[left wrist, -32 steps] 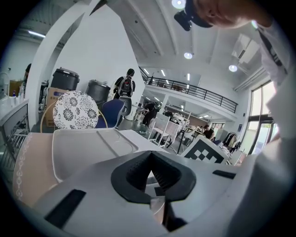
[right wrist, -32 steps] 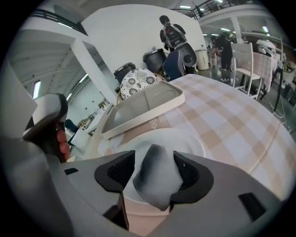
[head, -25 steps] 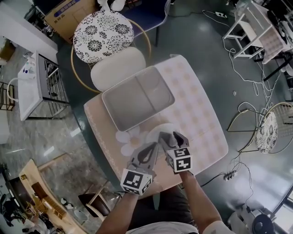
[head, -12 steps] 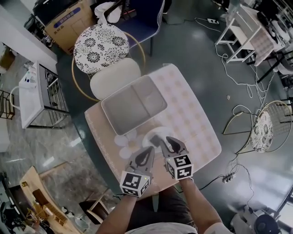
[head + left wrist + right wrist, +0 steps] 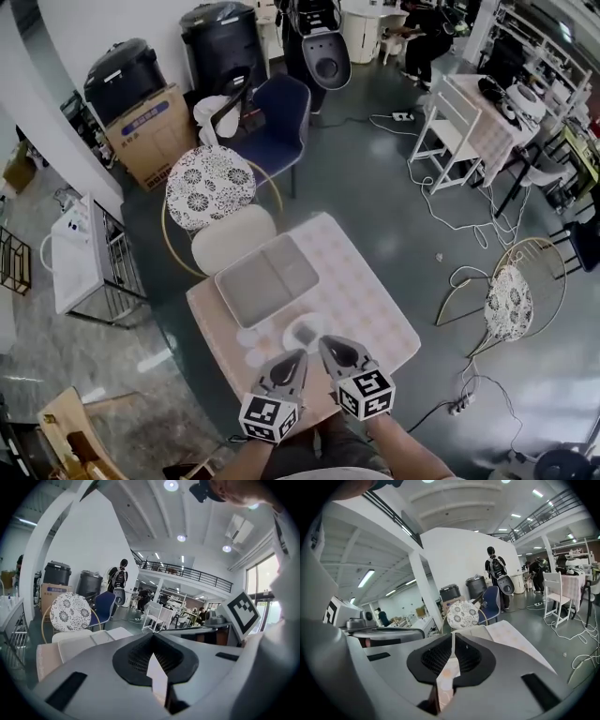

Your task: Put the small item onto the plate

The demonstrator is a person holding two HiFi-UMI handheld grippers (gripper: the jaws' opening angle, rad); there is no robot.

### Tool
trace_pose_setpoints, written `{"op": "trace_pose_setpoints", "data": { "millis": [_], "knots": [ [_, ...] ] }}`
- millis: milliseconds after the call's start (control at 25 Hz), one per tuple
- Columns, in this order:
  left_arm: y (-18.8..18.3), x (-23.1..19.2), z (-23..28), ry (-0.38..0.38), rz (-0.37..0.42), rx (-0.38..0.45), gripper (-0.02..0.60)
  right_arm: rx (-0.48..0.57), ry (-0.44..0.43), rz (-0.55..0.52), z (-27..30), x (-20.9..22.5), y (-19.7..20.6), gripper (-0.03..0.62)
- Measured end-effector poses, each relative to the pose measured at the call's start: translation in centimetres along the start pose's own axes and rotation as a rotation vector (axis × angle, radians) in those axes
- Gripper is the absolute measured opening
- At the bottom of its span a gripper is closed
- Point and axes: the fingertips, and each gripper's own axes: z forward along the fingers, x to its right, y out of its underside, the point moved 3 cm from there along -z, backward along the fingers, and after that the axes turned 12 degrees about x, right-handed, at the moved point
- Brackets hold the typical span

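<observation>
Near the front edge of the checked-cloth surface (image 5: 375, 323), left gripper (image 5: 298, 357) fingers closed, right gripper (image 5: 326, 343) fingers closing, both empty; pale flower-shaped small item (image 5: 251, 339) (seemingly the target) lies just beside the round white plate (image 5: 305, 330), leftward, nearer the left gripper.

Bright ceiling lamps (image 5: 171, 485) glare overhead; the fisheye views bend, with black vignetted corners.

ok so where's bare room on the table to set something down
The right side of the table is bare, from the tray and plate out to the right edge and the far corner. The left side is crowded: the tray at the back, the plate near the front, and white flower-shaped pieces beside the plate.
</observation>
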Motion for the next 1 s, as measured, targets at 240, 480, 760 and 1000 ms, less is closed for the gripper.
{"op": "trace_pose_setpoints", "data": {
  "millis": [240,480,760,1000],
  "knots": [
    [-4.0,4.0,-2.6,0.025,0.025,0.051,0.003,0.075,-0.045,-0.007,-3.9,-3.2,-4.7,0.018],
    [-7.4,6.3,-4.6,0.015,0.015,0.121,0.003,0.11,-0.097,-0.016,-6.0,-5.2,-7.7,0.015],
    [-9.3,7.4,-5.3,0.002,0.07,0.177,0.004,0.16,-0.152,-0.078,-7.1,-6.5,-10.1,0.014],
    [-11.3,7.8,-5.1,-0.012,0.111,0.185,0.003,0.17,-0.181,-0.105,-7.0,-7.6,-12.0,0.014]
  ]
}}
